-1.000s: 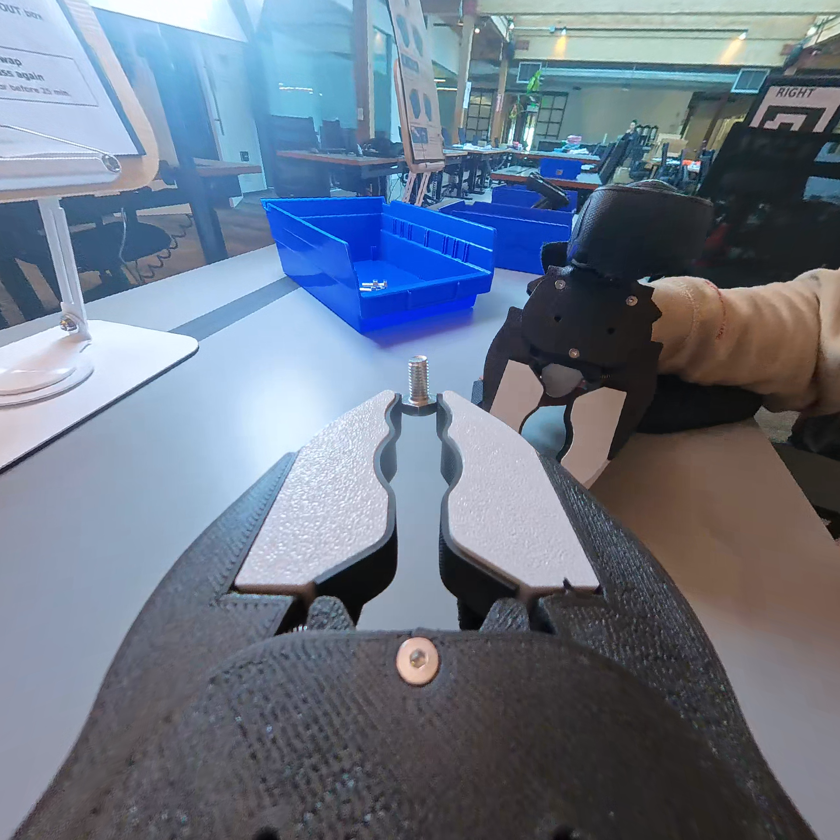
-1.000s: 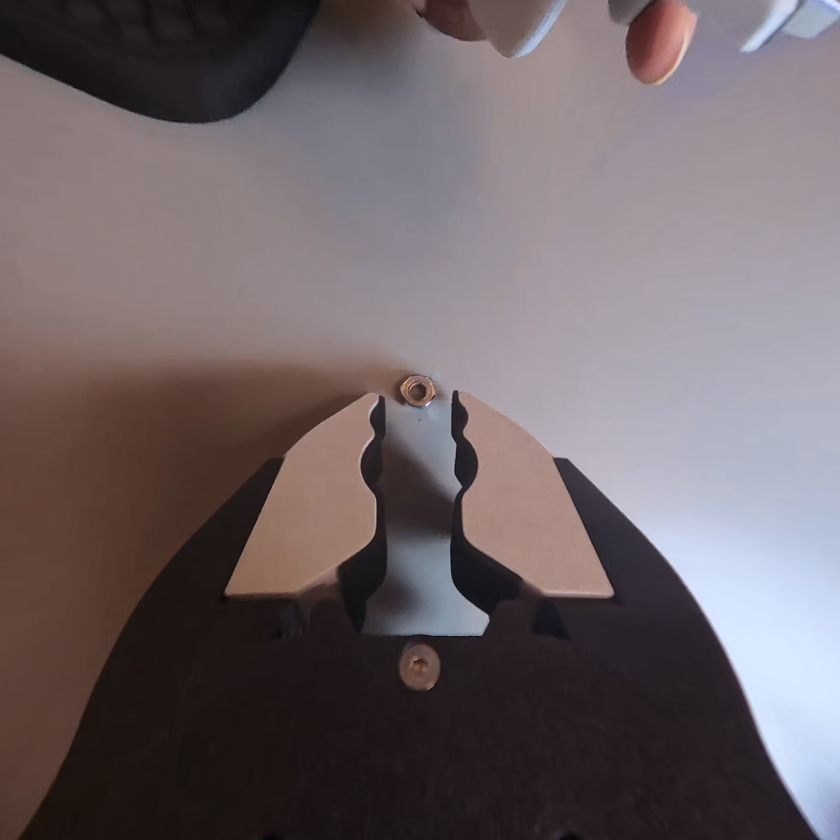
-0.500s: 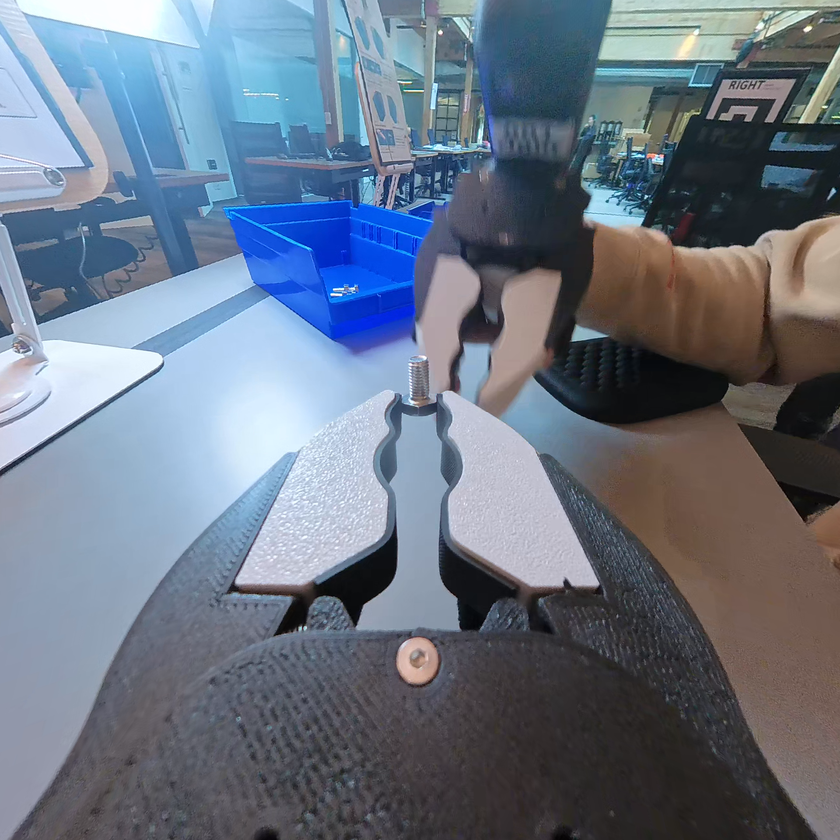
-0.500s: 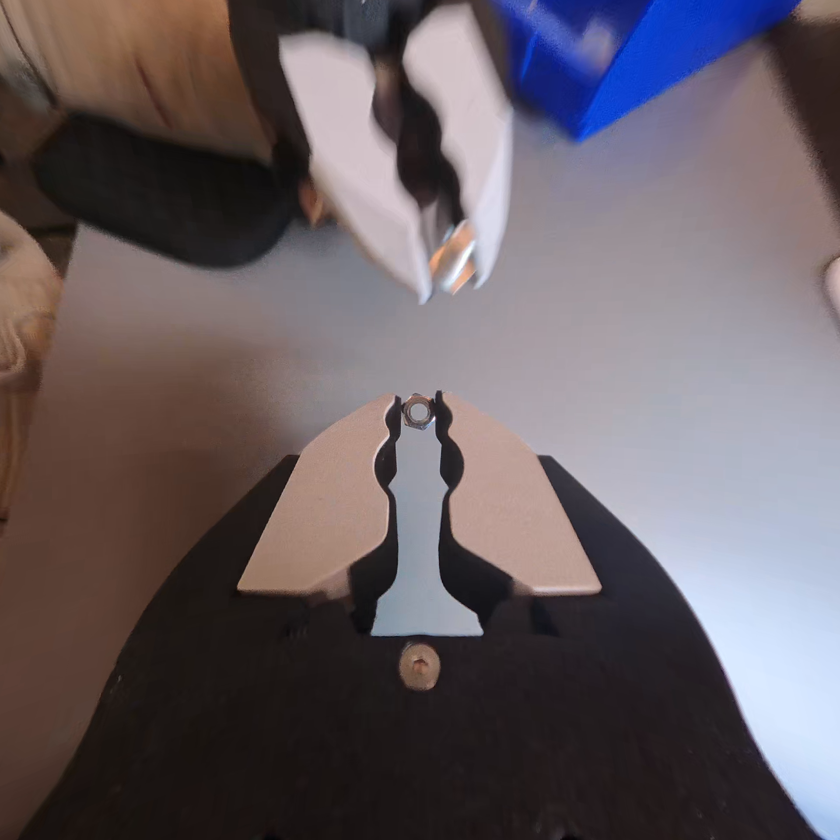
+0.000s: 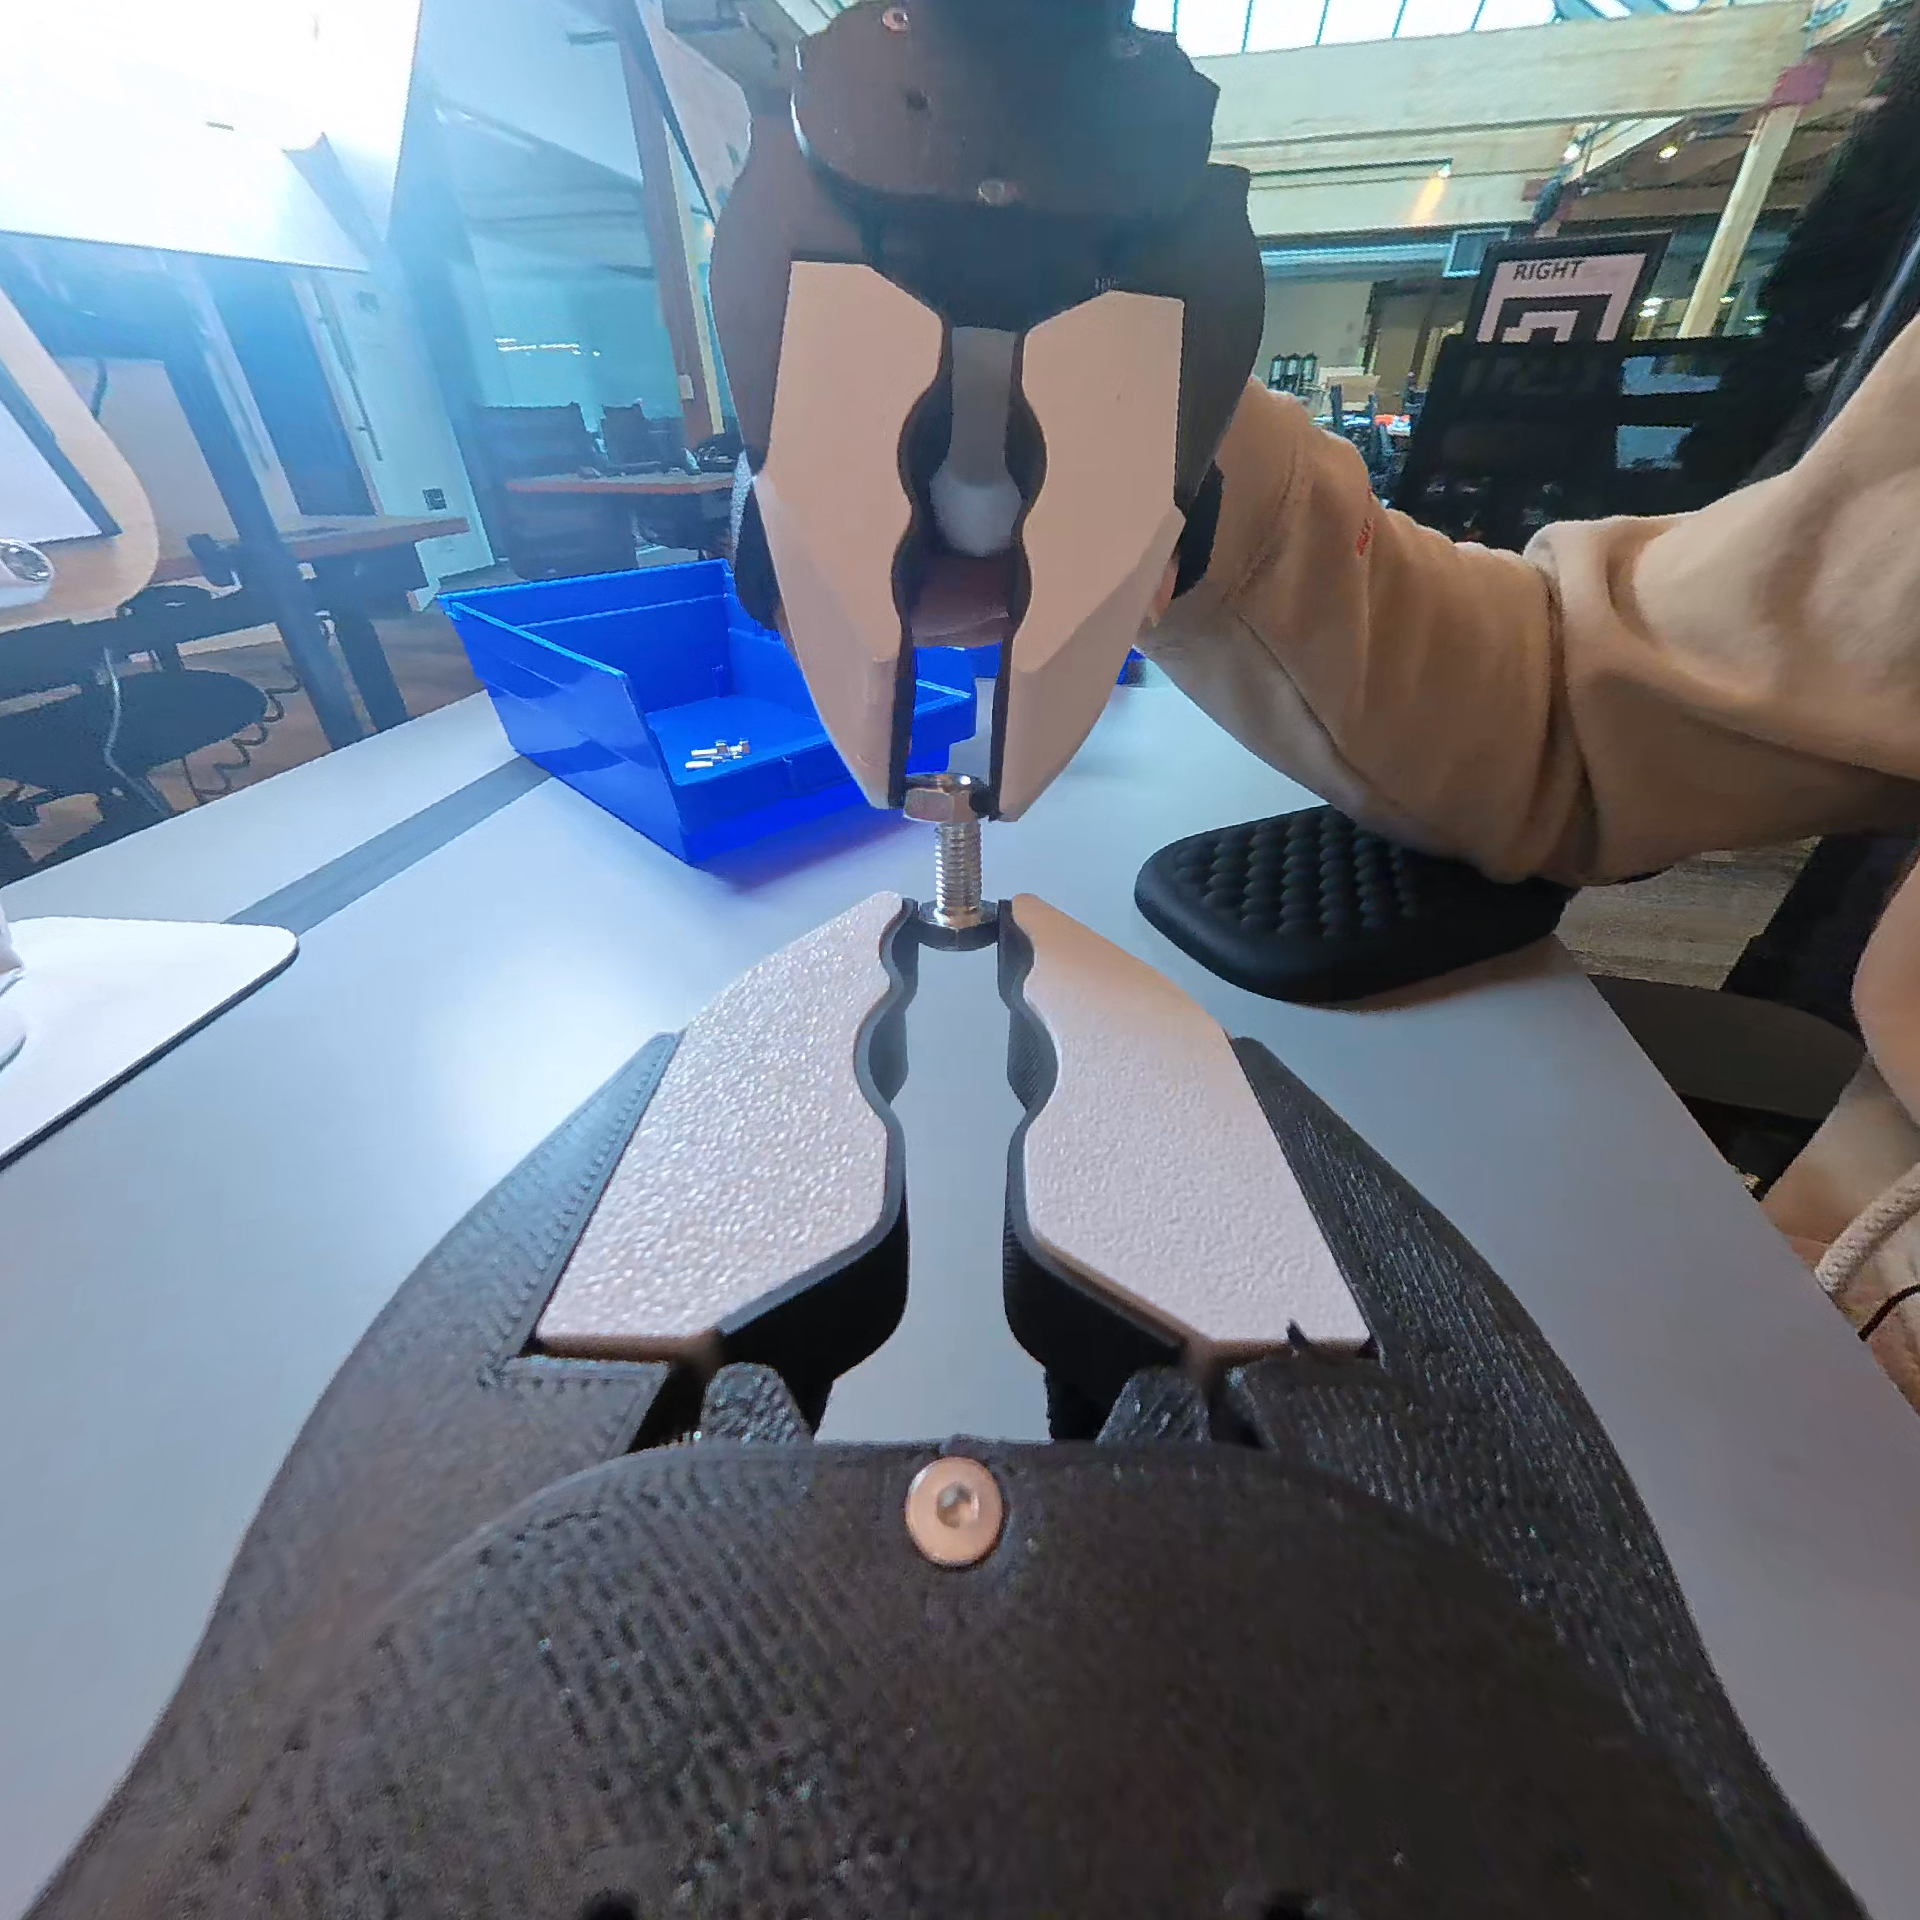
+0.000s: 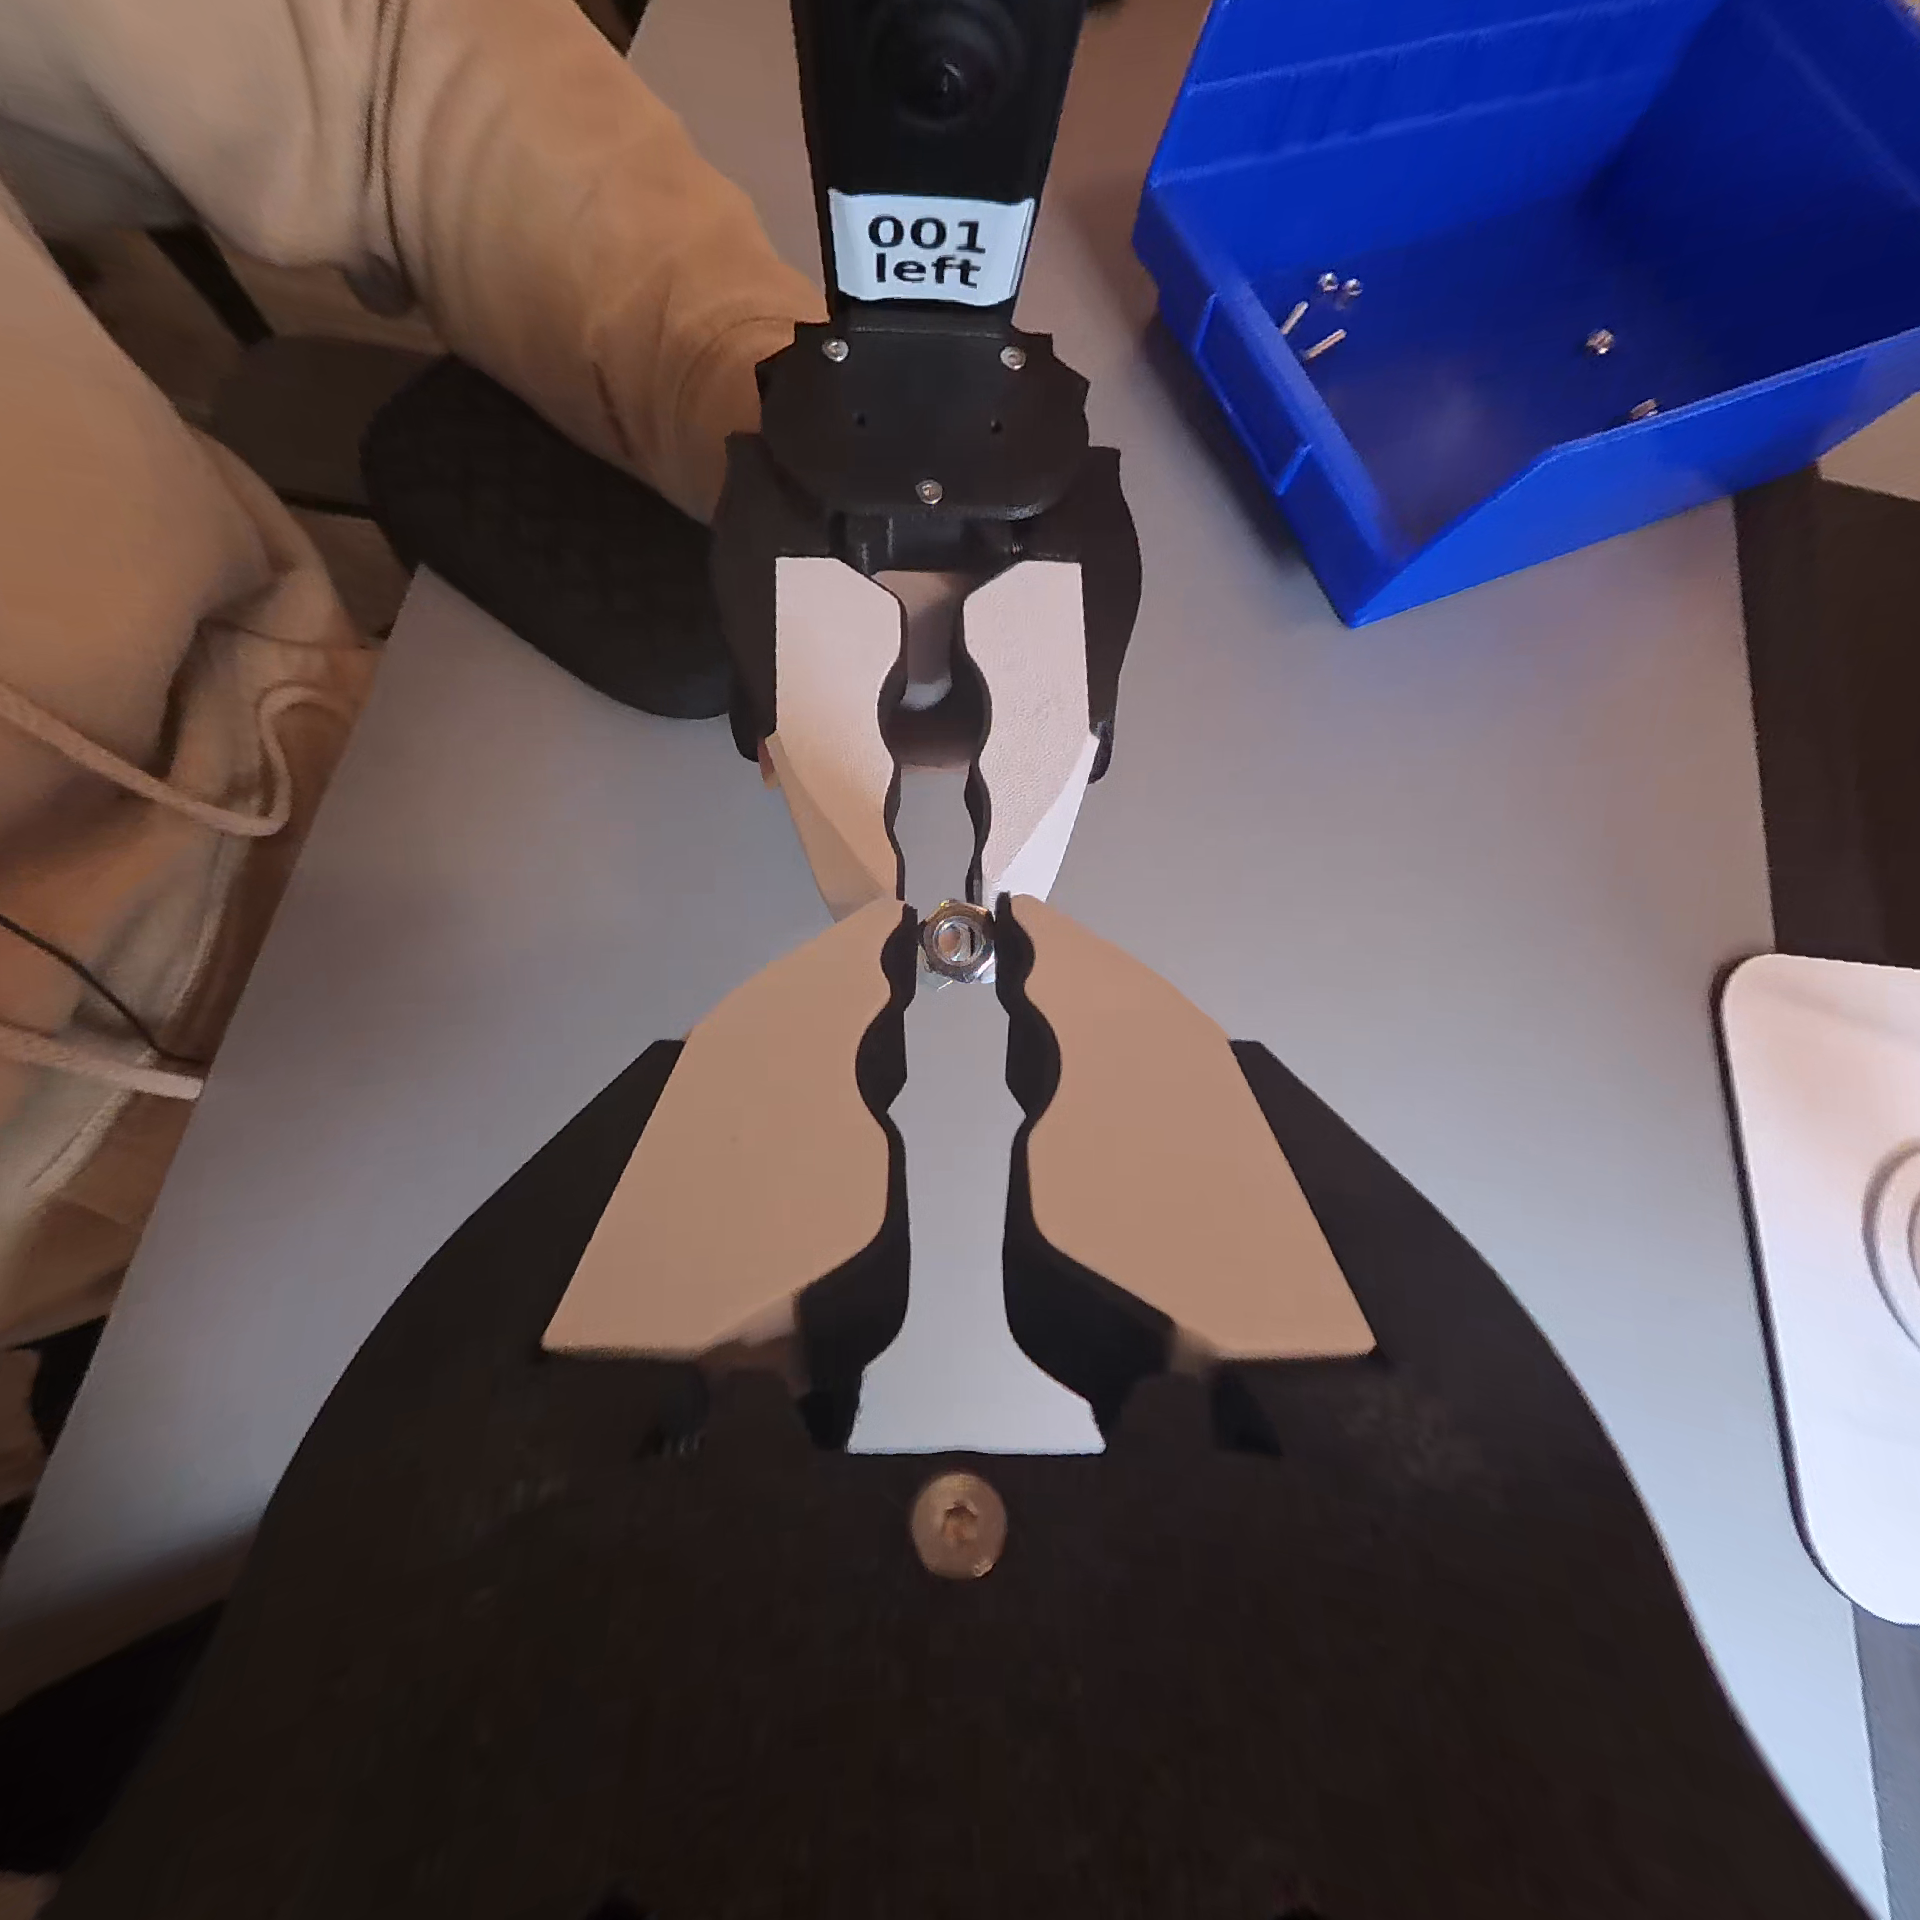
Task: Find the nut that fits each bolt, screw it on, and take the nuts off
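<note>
My left gripper point(image 5: 954, 912) is shut on the head of a silver bolt point(image 5: 956, 875) and holds it upright, thread up, just above the grey table point(image 5: 416, 1039). My right gripper point(image 5: 943, 805) points straight down from above and is shut on a silver hex nut point(image 5: 943, 802) that sits on the tip of the bolt's thread. In the right wrist view the nut point(image 6: 951, 943) shows between my right gripper's tips point(image 6: 954, 951), with the bolt end in its hole. The left gripper point(image 6: 940, 899) lies just beyond it, under the nut.
A blue bin point(image 5: 665, 707) with several small bolts and nuts stands behind the bolt; it also shows in the right wrist view point(image 6: 1558, 416). A black textured pad point(image 5: 1340, 904) lies at the right. A white stand base point(image 5: 114, 1018) sits at the left.
My right gripper has closed on the nut, lifted it off the table and swung over the bolt, and now holds it on the thread tip. My left gripper kept the bolt upright.
</note>
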### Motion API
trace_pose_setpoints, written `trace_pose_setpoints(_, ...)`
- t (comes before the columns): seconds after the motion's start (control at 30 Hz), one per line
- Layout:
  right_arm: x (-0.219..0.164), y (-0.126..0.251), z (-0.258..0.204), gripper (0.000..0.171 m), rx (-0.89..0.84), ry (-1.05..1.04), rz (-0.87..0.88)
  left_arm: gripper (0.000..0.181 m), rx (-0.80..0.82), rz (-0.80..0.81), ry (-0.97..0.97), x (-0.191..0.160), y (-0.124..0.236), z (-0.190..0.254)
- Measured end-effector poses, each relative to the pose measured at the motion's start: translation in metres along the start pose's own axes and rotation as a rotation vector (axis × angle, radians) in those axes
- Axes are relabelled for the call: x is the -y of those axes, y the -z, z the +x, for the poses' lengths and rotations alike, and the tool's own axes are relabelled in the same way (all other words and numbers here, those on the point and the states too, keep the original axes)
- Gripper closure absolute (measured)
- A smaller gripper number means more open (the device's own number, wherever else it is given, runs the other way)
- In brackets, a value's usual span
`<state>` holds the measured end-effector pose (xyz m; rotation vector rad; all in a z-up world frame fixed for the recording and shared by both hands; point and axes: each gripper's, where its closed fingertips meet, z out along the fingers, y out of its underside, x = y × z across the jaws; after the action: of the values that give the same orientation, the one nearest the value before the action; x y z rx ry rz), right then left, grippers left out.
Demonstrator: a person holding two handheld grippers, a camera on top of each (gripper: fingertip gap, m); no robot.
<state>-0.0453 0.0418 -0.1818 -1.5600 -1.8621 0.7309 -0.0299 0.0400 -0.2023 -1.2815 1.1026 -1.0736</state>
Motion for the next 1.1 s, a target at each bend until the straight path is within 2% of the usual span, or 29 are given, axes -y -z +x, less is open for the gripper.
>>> trace_pose_setpoints(0.3,0.007,0.000,-0.009,0.157,0.102,0.012,-0.117,0.167,-0.023,0.043,0.007,0.008,0.002,0.006)
trace_pose_setpoints(0.6,0.016,0.001,-0.002,0.156,0.026,-0.045,-0.100,0.167,0.032,0.078,0.015,0.016,0.005,-0.001)
trace_pose_setpoints(0.7,0.016,0.000,-0.001,0.140,0.009,-0.042,-0.082,0.167,0.048,0.082,0.016,0.018,0.006,-0.003)
trace_pose_setpoints(0.9,0.024,0.008,0.003,0.135,-0.053,-0.072,0.113,0.167,0.071,0.081,0.005,0.019,0.008,-0.006)
trace_pose_setpoints(1.1,0.020,0.009,0.008,0.136,-0.180,-0.192,0.475,0.167,0.114,0.094,-0.015,0.020,0.011,-0.013)
